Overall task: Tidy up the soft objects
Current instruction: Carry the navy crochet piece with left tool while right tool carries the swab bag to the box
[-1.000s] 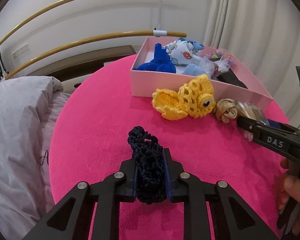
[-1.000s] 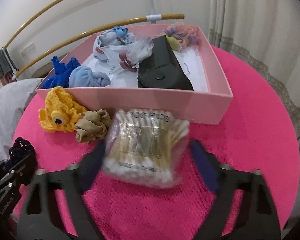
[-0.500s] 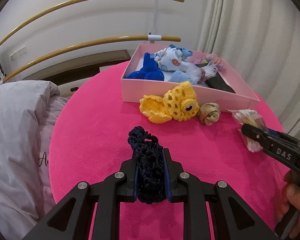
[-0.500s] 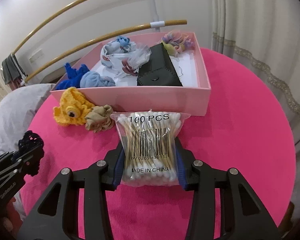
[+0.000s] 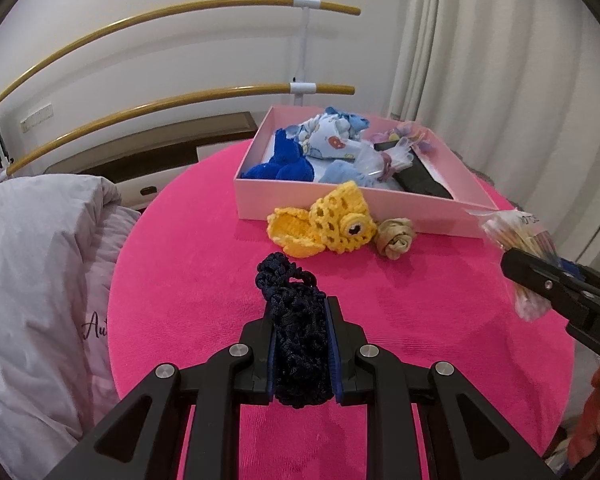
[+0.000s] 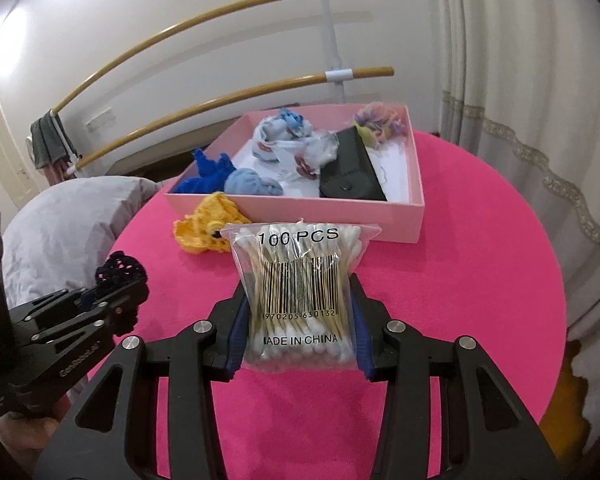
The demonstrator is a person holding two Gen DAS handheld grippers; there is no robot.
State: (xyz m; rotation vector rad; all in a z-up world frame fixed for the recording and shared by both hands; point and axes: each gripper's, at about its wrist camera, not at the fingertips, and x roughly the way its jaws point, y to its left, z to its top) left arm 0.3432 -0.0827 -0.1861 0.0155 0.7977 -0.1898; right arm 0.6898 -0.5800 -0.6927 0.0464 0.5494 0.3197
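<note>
left tongs (image 5: 301, 334) clamp net (image 5: 296, 336) | ahead on desk (image 5: 188, 280): fish (image 5: 328, 224), knot (image 5: 396, 236) still out | box (image 5: 340, 204) beyond, part-filled | right tongs (image 6: 300, 320) grip swabs (image 6: 300, 284) | both loads yet to box

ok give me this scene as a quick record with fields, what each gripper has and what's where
left gripper: shut on a dark knitted net
right gripper: shut on a bag of cotton swabs
pink box: on the pink tablecloth, open, holds blue knit toy, black pouch, other soft items
outside box: yellow crochet fish and beige scrunchie, against the box's front wall
</note>
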